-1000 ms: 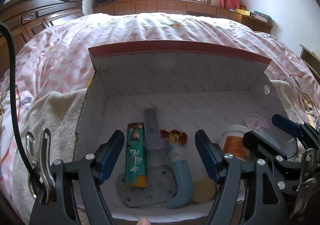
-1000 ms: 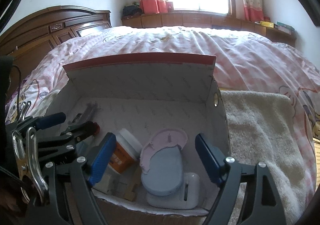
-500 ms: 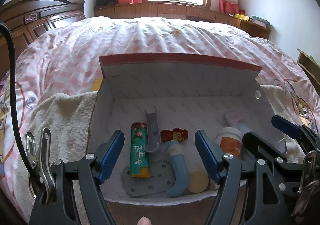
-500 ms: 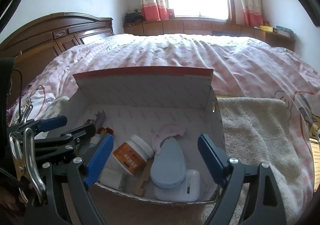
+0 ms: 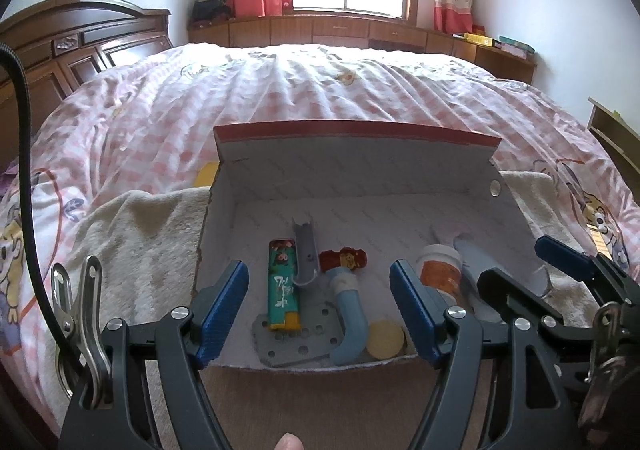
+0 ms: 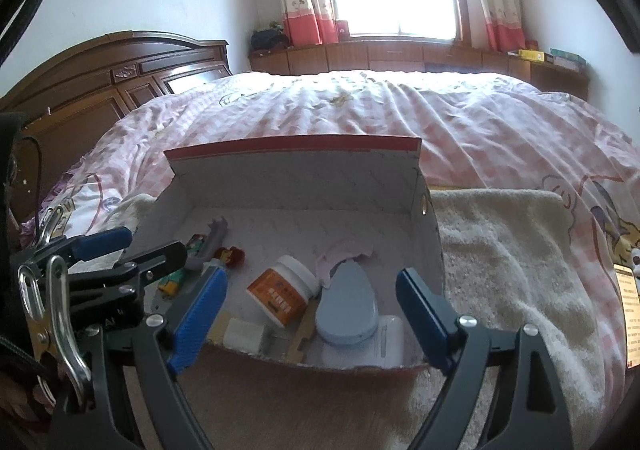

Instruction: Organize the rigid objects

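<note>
Left gripper (image 5: 318, 308): fingers spread, nothing between them.
Right gripper (image 6: 312, 320): fingers spread, holding nothing.
Box (image 6: 296, 178): open on the bed.
Orange bottle (image 6: 282, 292): lying inside, beside the blue case (image 6: 348, 304).

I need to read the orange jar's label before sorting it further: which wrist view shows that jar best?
The right wrist view: the orange jar lies on its side in the box, label and white cap unobstructed. In the left wrist view the orange jar is partly hidden behind a blue finger of the left gripper.
</note>
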`<state>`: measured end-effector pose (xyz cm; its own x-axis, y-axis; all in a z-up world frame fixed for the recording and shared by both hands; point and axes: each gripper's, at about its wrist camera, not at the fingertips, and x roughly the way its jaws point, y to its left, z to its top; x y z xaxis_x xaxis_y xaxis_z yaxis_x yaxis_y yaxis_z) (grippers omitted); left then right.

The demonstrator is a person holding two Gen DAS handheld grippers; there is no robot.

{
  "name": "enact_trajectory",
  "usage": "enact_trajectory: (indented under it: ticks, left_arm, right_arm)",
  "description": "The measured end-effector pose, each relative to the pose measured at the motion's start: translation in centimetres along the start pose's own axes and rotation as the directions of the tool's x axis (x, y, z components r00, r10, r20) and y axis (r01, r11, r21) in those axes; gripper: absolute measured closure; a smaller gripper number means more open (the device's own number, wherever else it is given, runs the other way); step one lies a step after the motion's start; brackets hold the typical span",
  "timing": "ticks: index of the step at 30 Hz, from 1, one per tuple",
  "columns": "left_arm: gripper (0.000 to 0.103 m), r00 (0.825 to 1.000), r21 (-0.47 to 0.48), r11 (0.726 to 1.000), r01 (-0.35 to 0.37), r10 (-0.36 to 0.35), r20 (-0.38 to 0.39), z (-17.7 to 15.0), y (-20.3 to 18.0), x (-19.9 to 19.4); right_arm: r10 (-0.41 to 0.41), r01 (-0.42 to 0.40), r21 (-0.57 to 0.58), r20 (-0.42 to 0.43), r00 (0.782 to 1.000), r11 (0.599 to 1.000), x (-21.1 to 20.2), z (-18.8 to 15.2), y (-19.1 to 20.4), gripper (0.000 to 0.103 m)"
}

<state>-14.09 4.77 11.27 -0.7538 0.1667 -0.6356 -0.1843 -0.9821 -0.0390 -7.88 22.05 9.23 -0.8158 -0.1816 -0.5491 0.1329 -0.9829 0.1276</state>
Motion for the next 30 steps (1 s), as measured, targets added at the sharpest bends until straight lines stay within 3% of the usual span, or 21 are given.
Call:
enact_trajectory:
  ticks: [16,30]
  left_arm:
    - [0.028,1.000,-0.006,1.000,-0.010,0.010,-0.001,-2.5,0.3,-3.4]
    - [0.028,0.996,-0.036,0.999,-0.031,0.027,-0.085,-6.2,1.2,-3.4]
  right_arm:
    - [0.001,-0.001,-0.027,0.011,1.000,1.000,-3.8,-1.5,1.9,0.013]
    - [-0.023,0.022,-0.014,-0.060,0.998,1.000,-4.1,-4.5,1.8,0.013]
